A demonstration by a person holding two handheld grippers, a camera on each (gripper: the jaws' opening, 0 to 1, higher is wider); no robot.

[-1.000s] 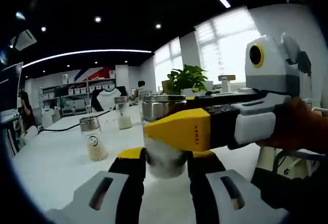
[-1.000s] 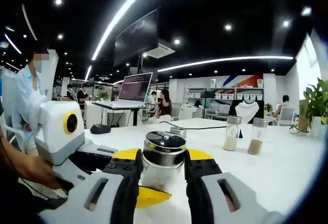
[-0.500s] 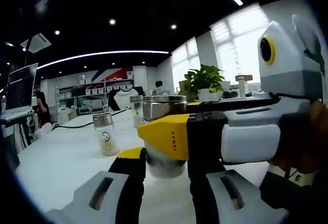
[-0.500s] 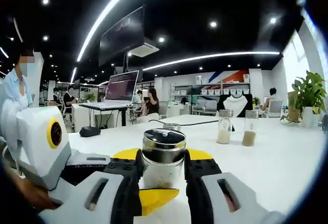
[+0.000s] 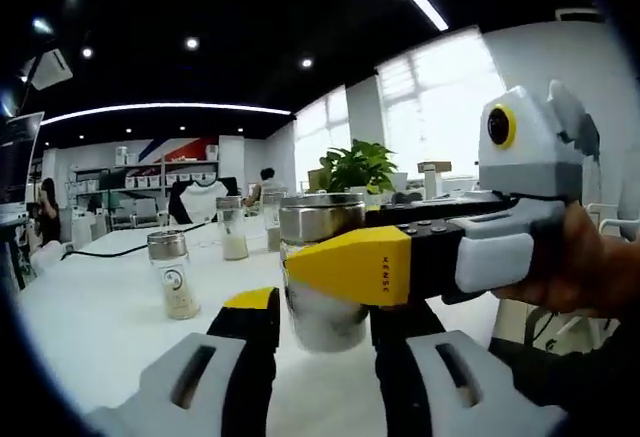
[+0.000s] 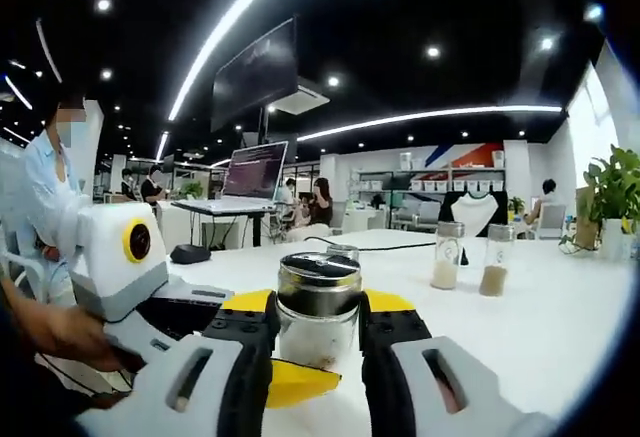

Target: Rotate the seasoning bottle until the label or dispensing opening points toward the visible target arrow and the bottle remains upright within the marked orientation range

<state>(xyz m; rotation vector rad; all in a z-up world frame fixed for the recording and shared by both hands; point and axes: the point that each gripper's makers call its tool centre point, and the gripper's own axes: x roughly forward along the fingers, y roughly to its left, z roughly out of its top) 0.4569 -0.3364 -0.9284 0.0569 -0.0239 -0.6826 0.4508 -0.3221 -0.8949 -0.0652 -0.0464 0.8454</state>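
Note:
The seasoning bottle (image 5: 322, 292) is a clear glass jar with a steel cap (image 6: 319, 282) and pale powder at its bottom. It stands upright over the white table (image 5: 90, 322). My left gripper (image 5: 322, 307) is shut on its lower body, with black and yellow jaws on both sides. My right gripper (image 5: 330, 257) comes in from the right and is shut on the same bottle higher up, one yellow jaw crossing its front. In the right gripper view my right gripper (image 6: 318, 322) clamps the glass just under the cap. The left gripper (image 6: 300, 377) reaches in from the left below it.
Small spice jars (image 5: 170, 275) (image 5: 233, 227) stand on the table to the left of the bottle, and two more (image 6: 447, 255) (image 6: 497, 260) are at the far right. A laptop (image 6: 255, 172), a mouse (image 6: 188, 253), a potted plant (image 5: 355, 165) and a person (image 6: 45, 197) are behind.
Both views have swung a little back and forth with the hands. The bottle stays upright between both sets of jaws and neither grip has changed.

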